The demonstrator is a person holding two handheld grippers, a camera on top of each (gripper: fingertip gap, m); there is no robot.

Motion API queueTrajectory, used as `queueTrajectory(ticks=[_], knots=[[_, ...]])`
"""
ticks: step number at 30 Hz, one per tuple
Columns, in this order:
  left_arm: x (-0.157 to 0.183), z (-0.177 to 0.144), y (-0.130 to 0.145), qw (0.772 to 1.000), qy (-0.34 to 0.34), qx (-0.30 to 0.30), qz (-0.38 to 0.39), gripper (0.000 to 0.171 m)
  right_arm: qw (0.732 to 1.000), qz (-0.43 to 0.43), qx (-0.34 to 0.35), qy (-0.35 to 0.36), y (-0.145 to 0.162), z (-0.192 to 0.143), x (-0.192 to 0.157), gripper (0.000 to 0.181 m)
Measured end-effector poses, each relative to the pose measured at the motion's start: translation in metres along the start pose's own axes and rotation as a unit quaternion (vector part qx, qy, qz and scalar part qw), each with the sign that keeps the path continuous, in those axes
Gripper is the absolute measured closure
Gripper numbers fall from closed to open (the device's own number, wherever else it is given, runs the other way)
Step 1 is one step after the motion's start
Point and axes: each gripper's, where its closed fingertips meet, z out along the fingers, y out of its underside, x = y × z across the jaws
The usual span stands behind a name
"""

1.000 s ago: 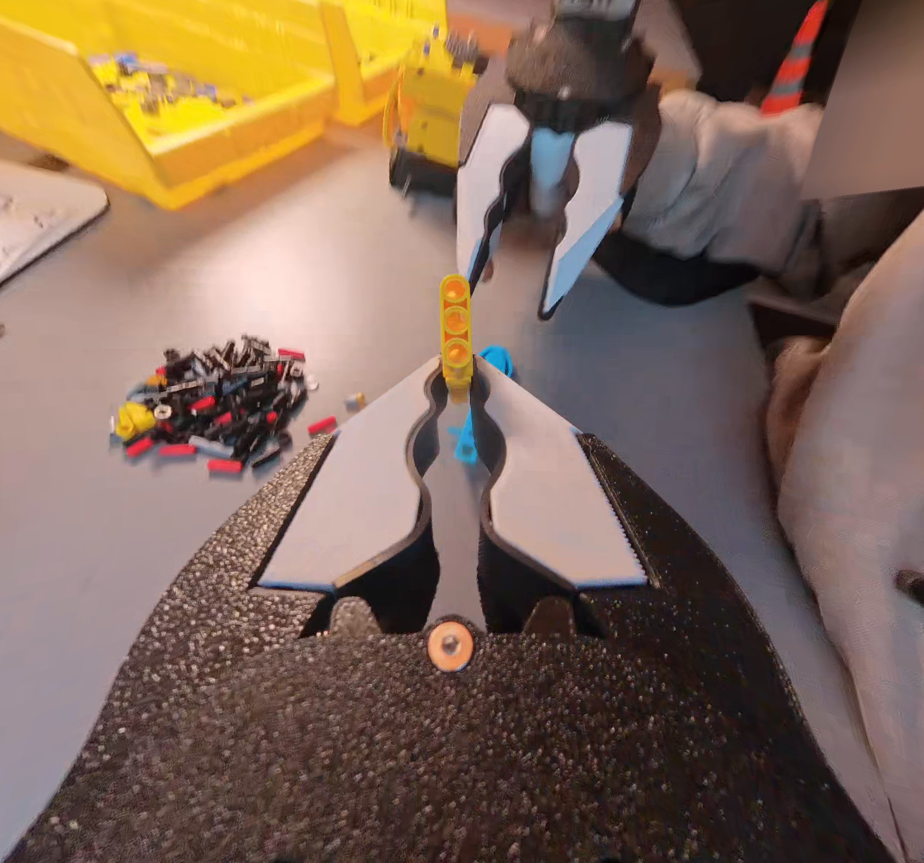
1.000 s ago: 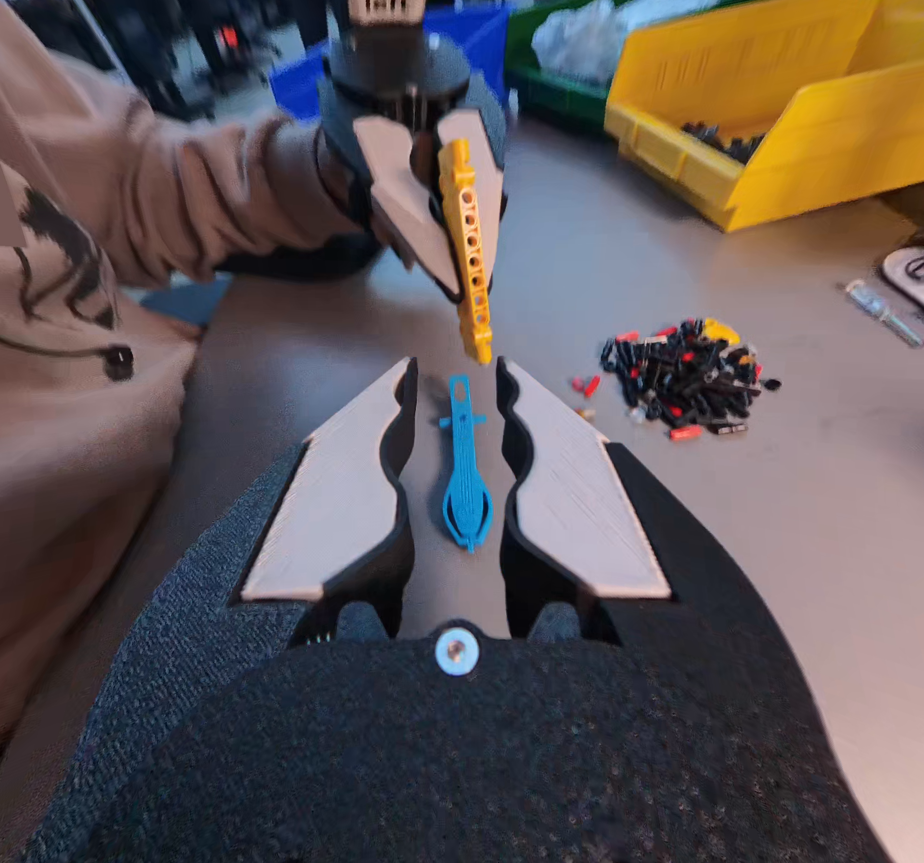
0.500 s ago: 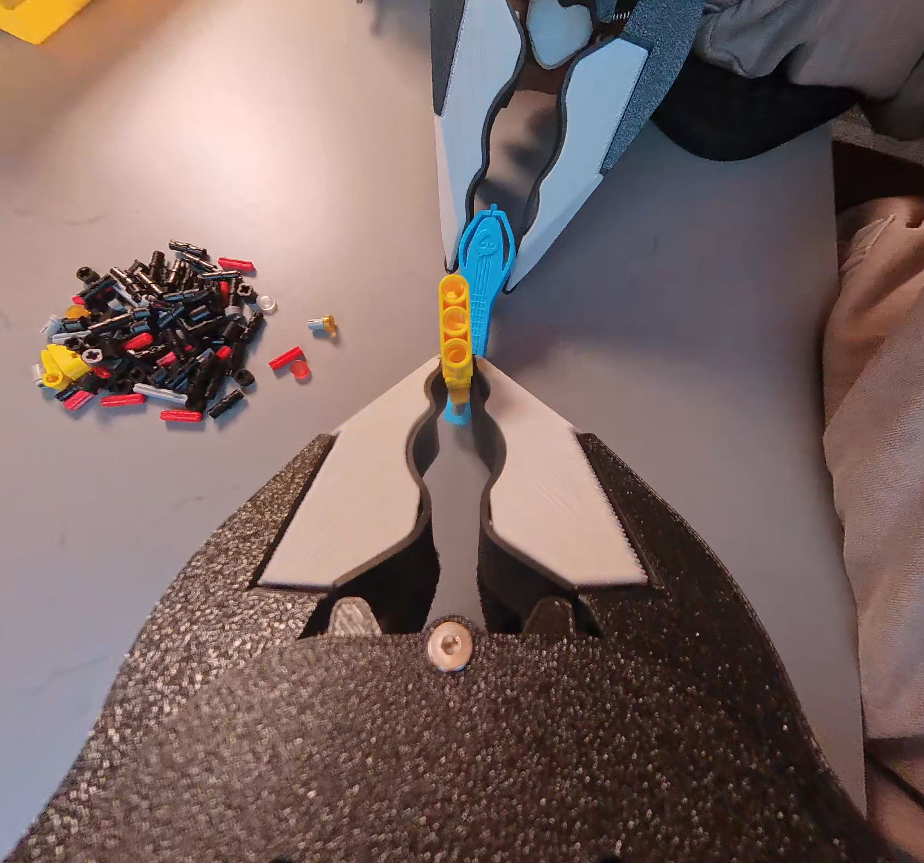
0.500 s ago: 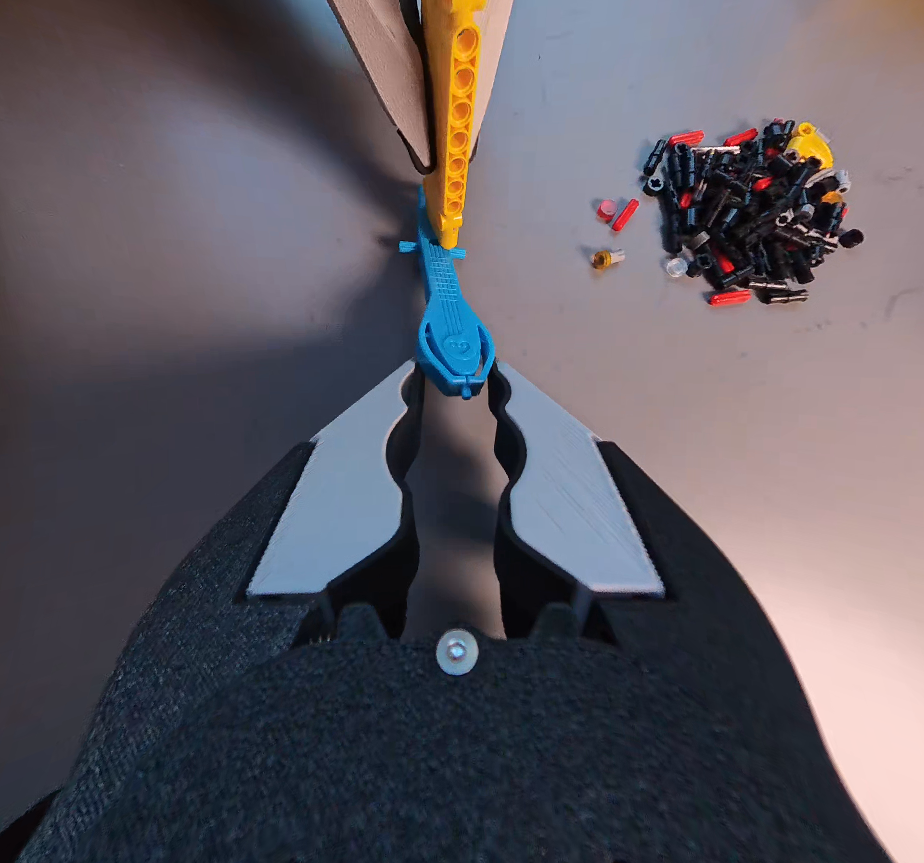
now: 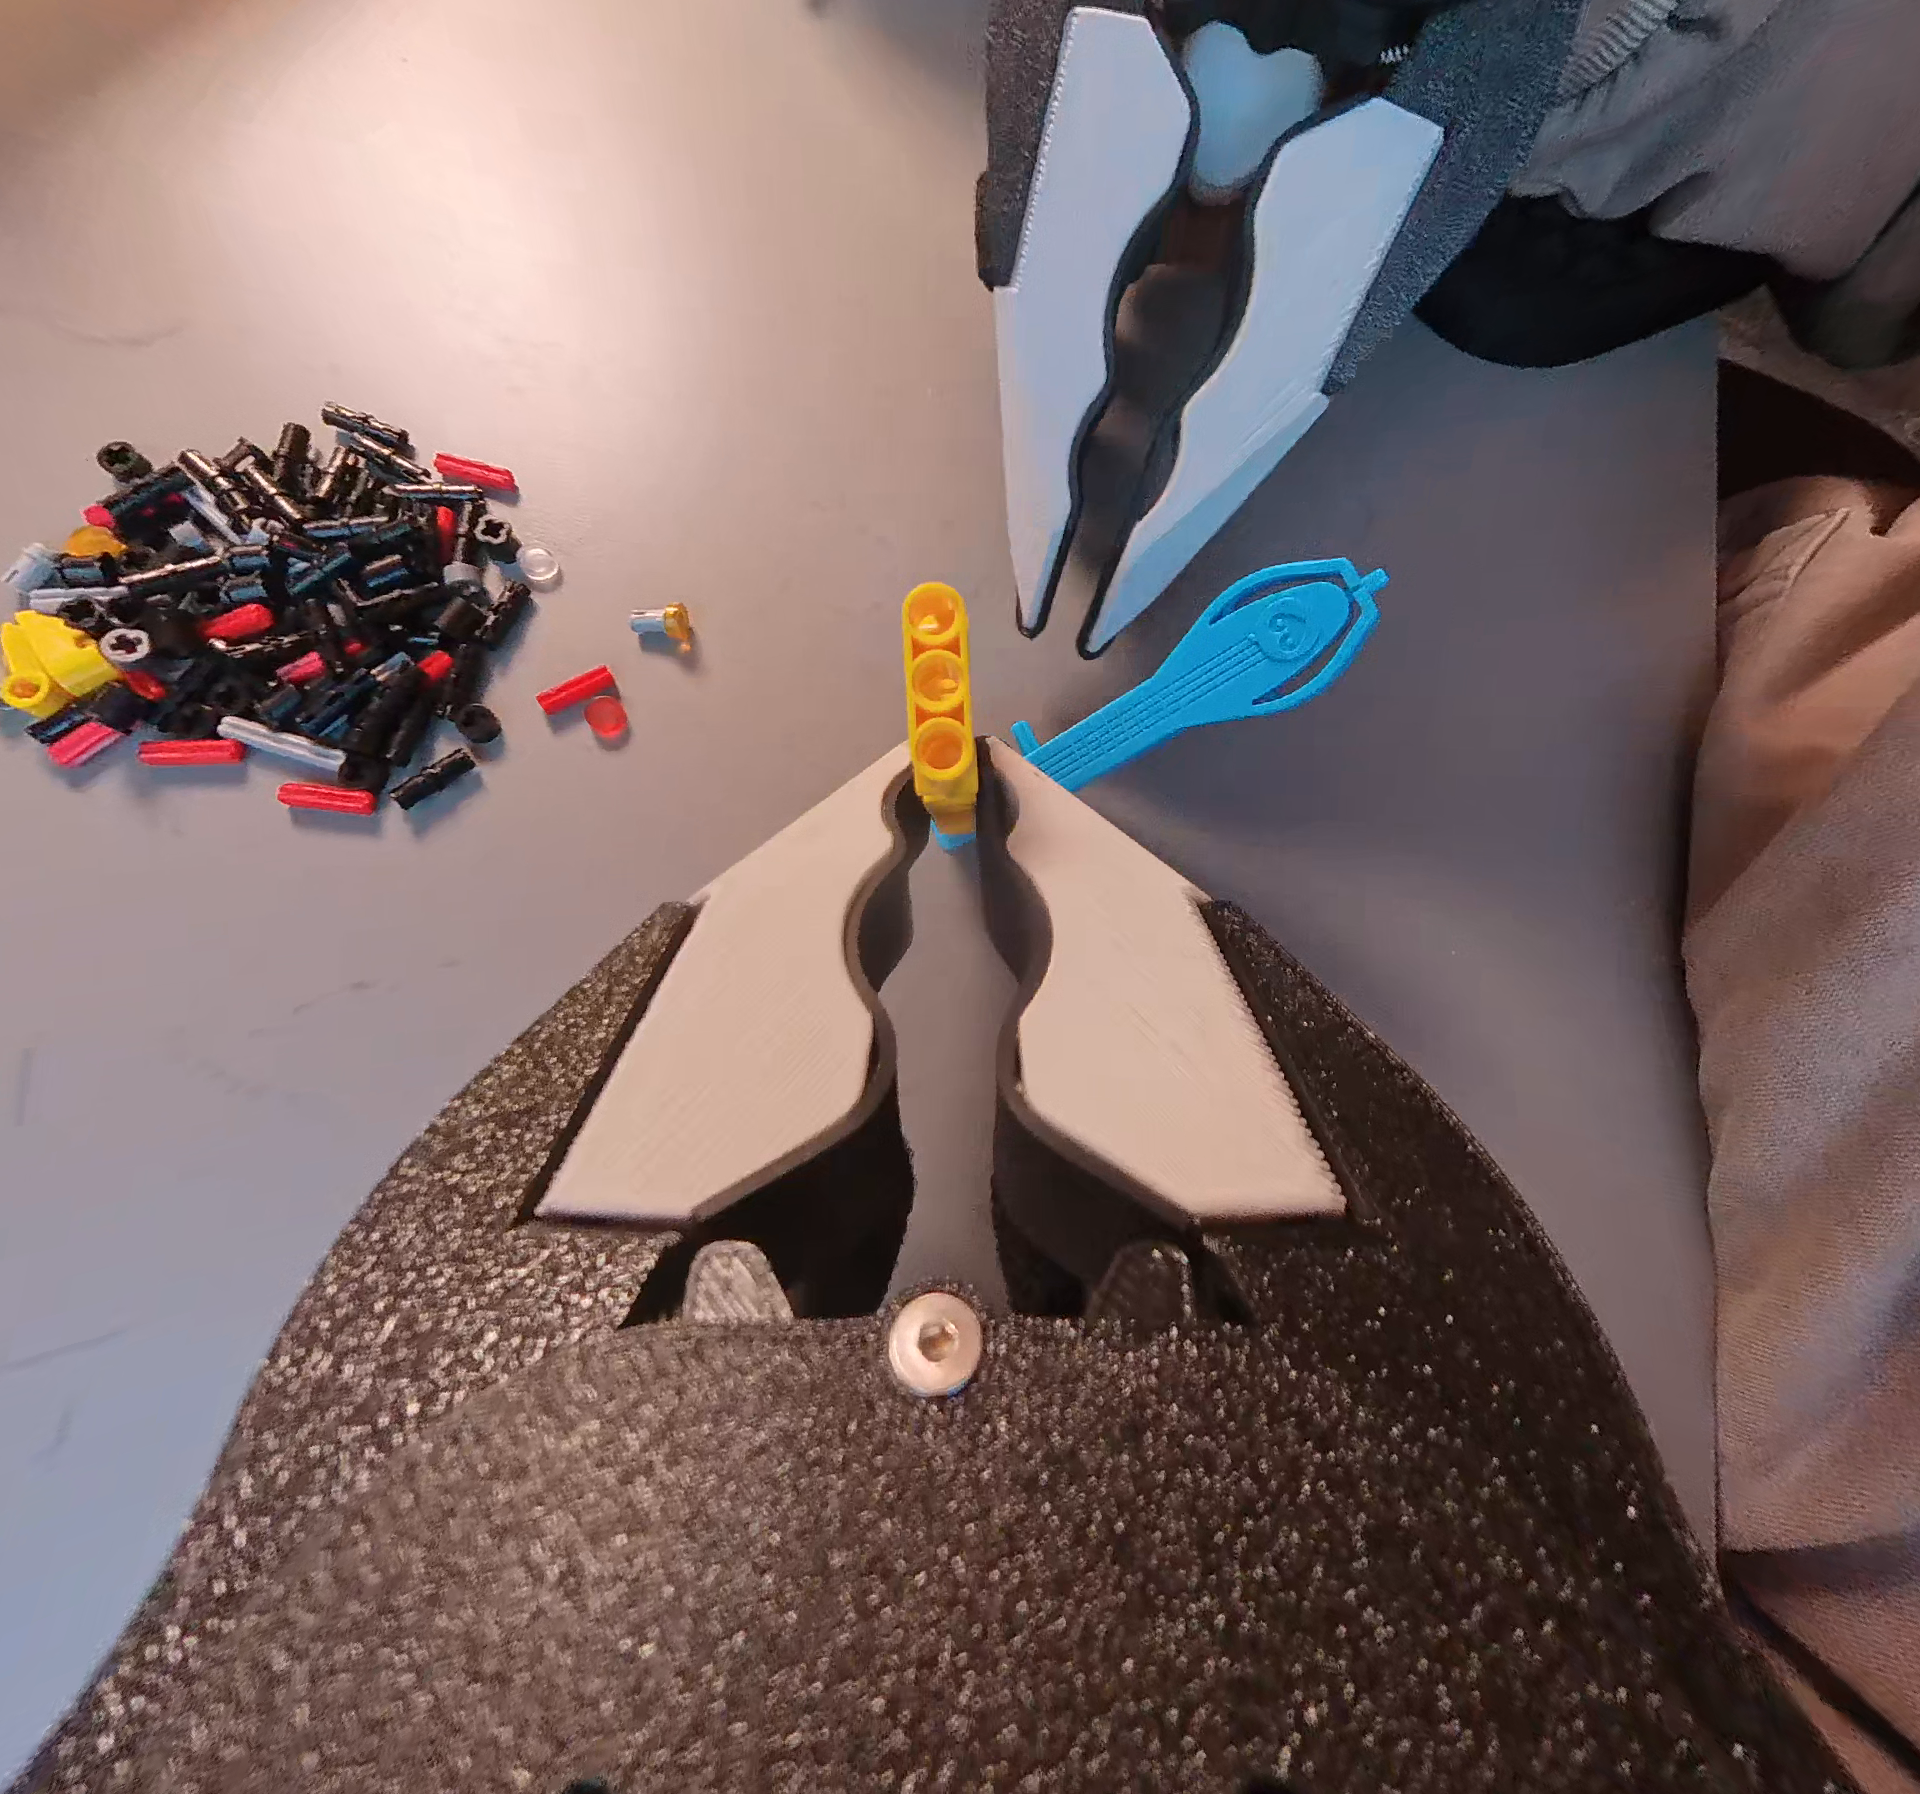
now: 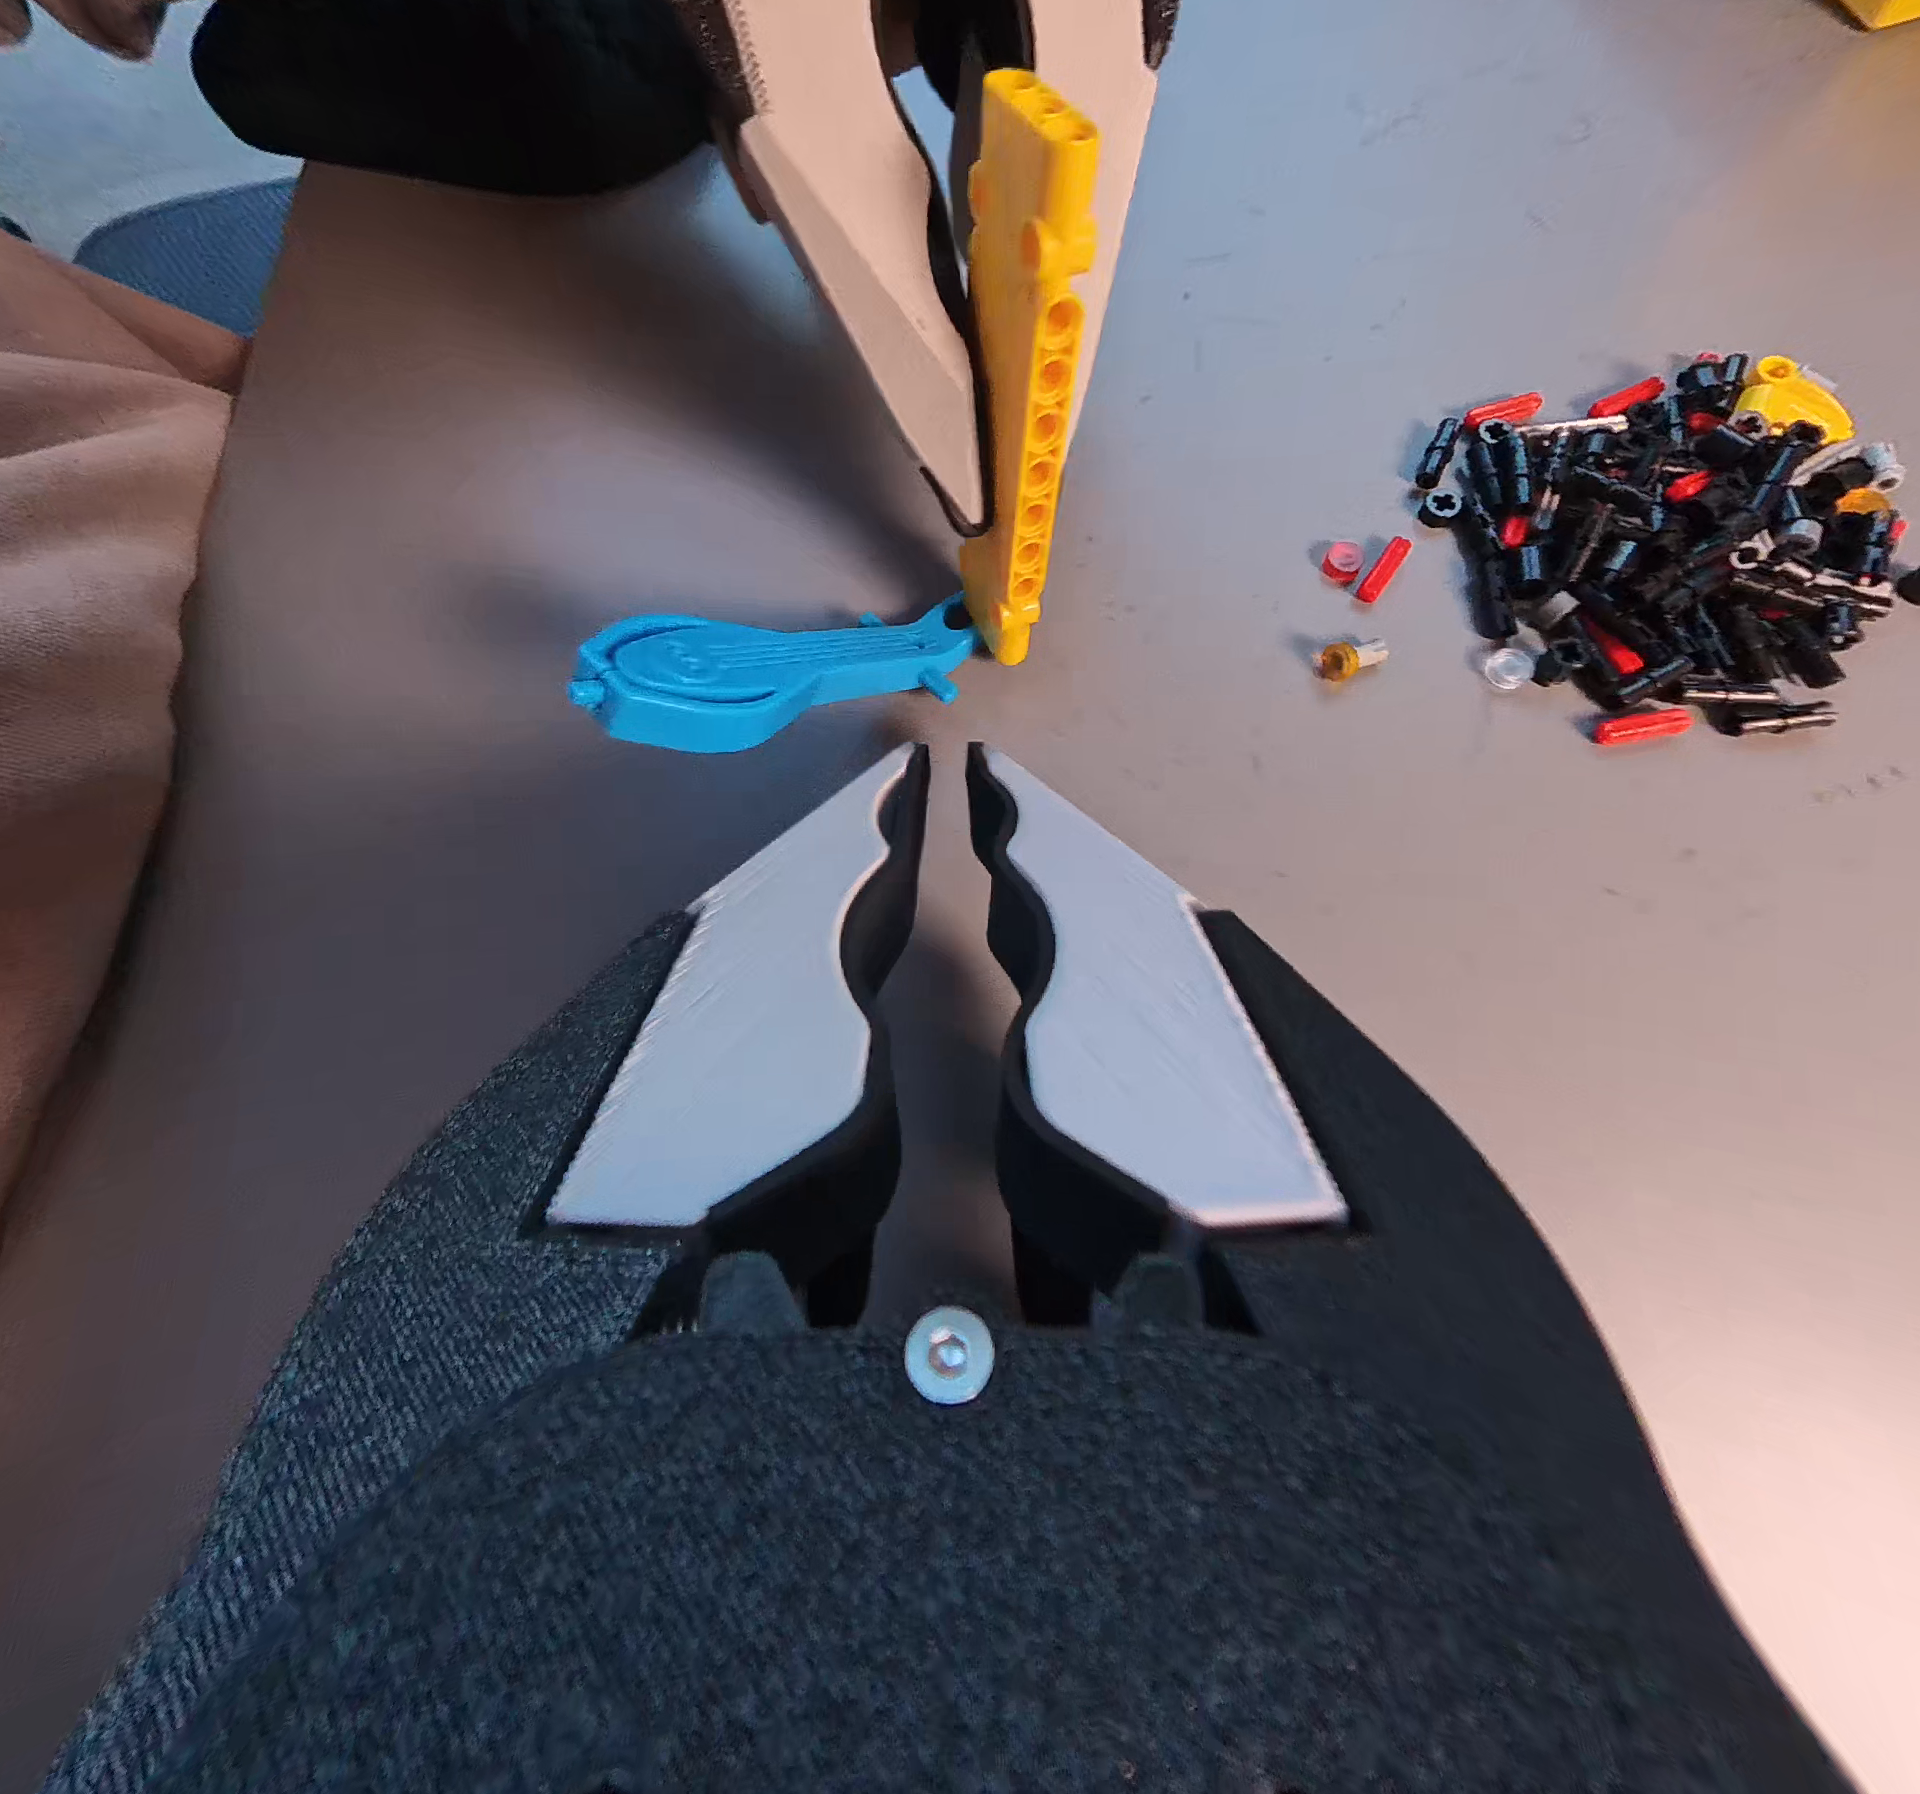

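We log the left tongs (image 5: 943, 776) clamped on a yellow holed beam (image 6: 1029, 435), held upright with its lower end on the grey desk (image 5: 520, 186). That end touches the narrow tip of a blue guitar-shaped piece (image 6: 727, 669) lying flat. Right tongs (image 6: 945, 757) nearly closed, a slim gap between the tips, holding nothing, just beside the blue piece. A heap of small black and red pins (image 5: 270, 601) lies near, a few strays beside it.
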Motion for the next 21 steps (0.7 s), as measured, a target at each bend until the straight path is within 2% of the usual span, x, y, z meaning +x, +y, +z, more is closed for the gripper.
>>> queueTrajectory(ticks=[4,6,9,12,21], knots=[[-0.001,-0.004,0.000,1.000,-0.005,0.013,-0.014,0.165,0.999,-0.032,-0.028,-0.004,0.006,-0.003,-0.008,0.150],[-0.001,-0.009,-0.003,0.999,-0.006,0.029,-0.021,0.165,0.998,-0.063,-0.024,-0.016,0.005,-0.003,-0.015,0.144],[0.001,-0.020,-0.013,0.997,-0.001,0.064,-0.041,0.166,0.994,-0.099,-0.007,-0.045,0.000,0.000,-0.031,0.140],[0.009,-0.029,-0.015,0.996,0.005,0.071,-0.049,0.166,0.991,-0.119,-0.015,-0.058,0.005,0.003,-0.038,0.134],[0.019,-0.017,0.002,0.999,0.016,0.021,-0.019,0.165,0.995,-0.079,0.003,-0.057,0.001,0.002,-0.028,0.137]])
